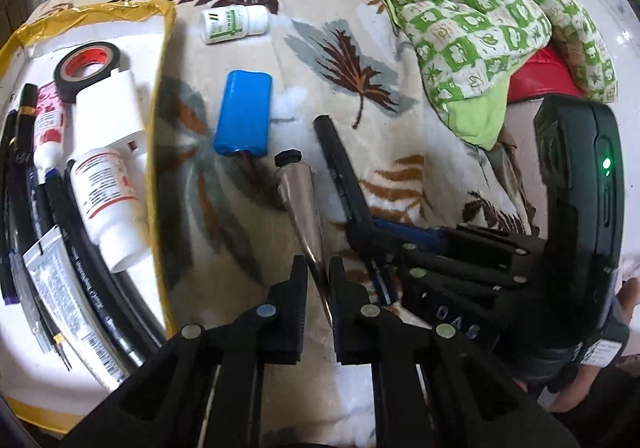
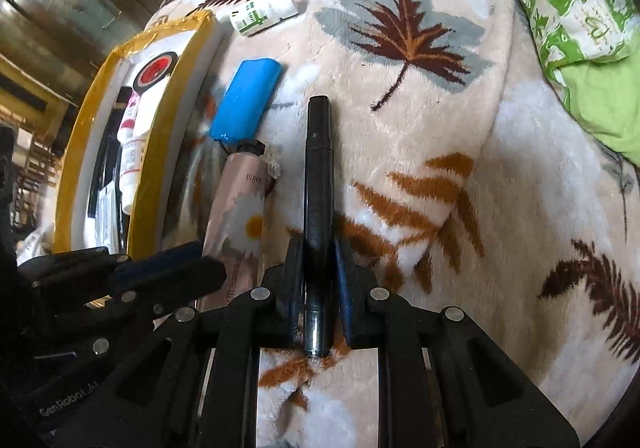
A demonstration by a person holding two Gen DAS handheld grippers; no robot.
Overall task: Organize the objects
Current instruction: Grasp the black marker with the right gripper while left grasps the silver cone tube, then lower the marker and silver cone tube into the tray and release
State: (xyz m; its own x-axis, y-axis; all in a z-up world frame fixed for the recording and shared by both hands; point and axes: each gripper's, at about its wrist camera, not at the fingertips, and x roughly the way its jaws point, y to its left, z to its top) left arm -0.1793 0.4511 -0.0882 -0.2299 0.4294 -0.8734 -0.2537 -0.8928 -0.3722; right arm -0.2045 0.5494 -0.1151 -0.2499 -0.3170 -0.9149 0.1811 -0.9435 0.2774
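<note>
A: Nearest the lens, the left gripper (image 1: 318,300) is pinched narrow on the crimped tail of the pink cream tube (image 1: 301,208), which lies on the leaf-print blanket (image 1: 400,152) just beside the yellow-edged tray (image 1: 160,152).

B: And the right gripper (image 2: 318,280)?

A: Clamped on a black marker (image 2: 318,168), which points away over the blanket.

B: How should the tube go in?

A: I'd lift it clear of the tray wall first; held by the thin tail it may droop or swing. Then lay it beside the white bottle (image 1: 108,200), not on the tape roll (image 1: 86,66).

B: What's left out?

A: The blue battery pack (image 1: 244,116) and a small green-labelled bottle (image 1: 234,24).

B: Any writing?

A: The left gripper's housing reads "GenRobot.AI"; the tube's lettering is too partial to make out, and the bottle labels are too small.
</note>
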